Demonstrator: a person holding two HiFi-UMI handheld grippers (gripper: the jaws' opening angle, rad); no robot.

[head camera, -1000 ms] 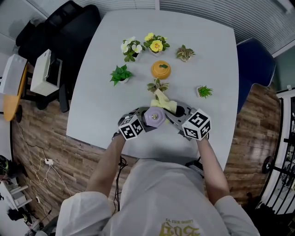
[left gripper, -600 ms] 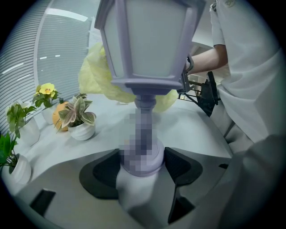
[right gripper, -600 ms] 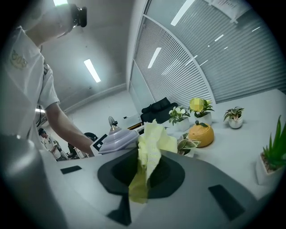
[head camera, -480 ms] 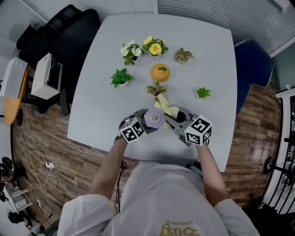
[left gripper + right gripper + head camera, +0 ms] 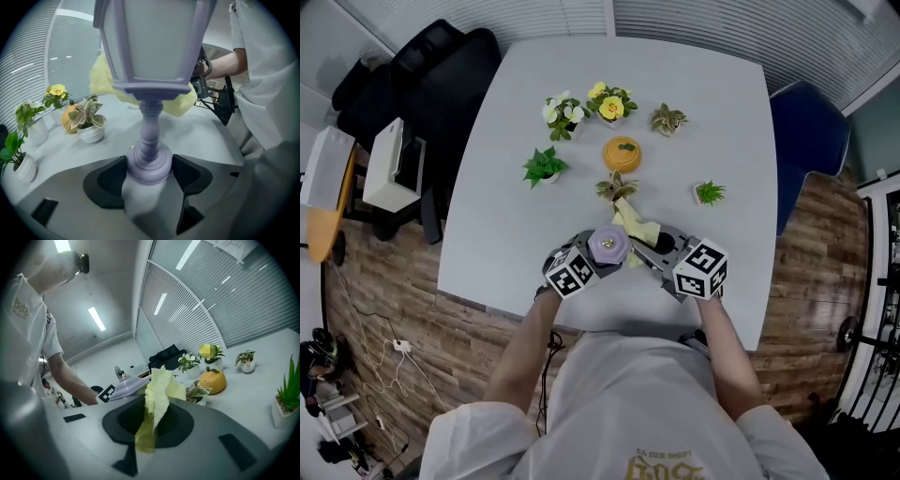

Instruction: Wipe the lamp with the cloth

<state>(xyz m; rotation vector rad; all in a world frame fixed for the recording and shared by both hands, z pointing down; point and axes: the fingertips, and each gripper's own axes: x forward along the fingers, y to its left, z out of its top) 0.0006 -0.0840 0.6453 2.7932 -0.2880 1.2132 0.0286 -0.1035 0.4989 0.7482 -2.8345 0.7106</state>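
Head view: wiping step under way. The left gripper [image 5: 150, 171] clamps the base of the lamp [image 5: 609, 246], which stands upright near the front edge of the table [image 5: 506, 187], long axis vertical, cap uppermost. The right gripper [image 5: 152, 420] pinches the yellow cloth [image 5: 157, 394] against the shade's far side. Next, probably: sweep the cloth round the shade, lamp steadied.

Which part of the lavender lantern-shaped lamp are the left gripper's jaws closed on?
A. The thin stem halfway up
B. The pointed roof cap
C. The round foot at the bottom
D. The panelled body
C: in the left gripper view the left gripper has its jaws closed on either side of the round foot of the lavender lantern-shaped lamp, whose stem and panelled body rise free above them.
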